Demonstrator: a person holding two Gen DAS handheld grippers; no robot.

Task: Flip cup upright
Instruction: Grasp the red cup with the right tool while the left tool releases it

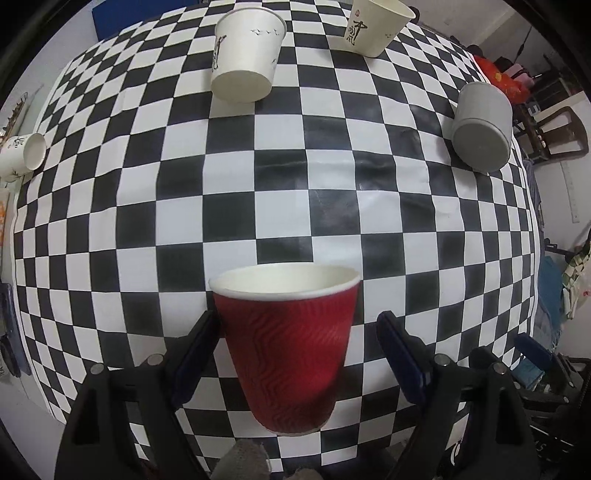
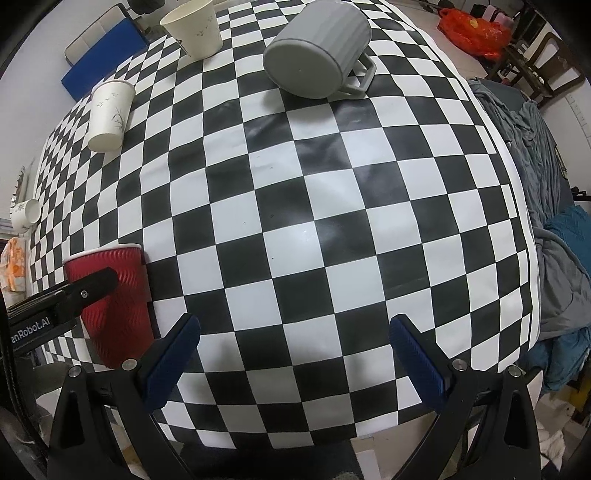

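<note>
Red cup (image 1: 286, 350) is seen in the left wrist view between the two fingers of the left tool (image 1: 295, 332), mouth up and long axis roughly vertical, its white rim toward the far side of the checkered table (image 1: 258, 206). The left finger appears to touch the cup wall; a gap is visible between the right finger and the wall, so the tool is judged spread apart rather than clamped (contact on the left pad cannot be confirmed). Farther off lie a white paper cup (image 1: 245, 59) on its side, a cream cup (image 1: 376, 26) and a gray mug (image 1: 482, 127) on its side.

From the right wrist view, the red cup is shown at the lower left, upright on the table near its edge, with the left tool's finger across its wall. The right tool (image 2: 295, 354) is held with fingers wide apart and nothing between them, well apart from the cup. The left tool is plainly the nearer one; withdrawal straight back along the fingers is judged the move least likely to tip the cup.
</note>
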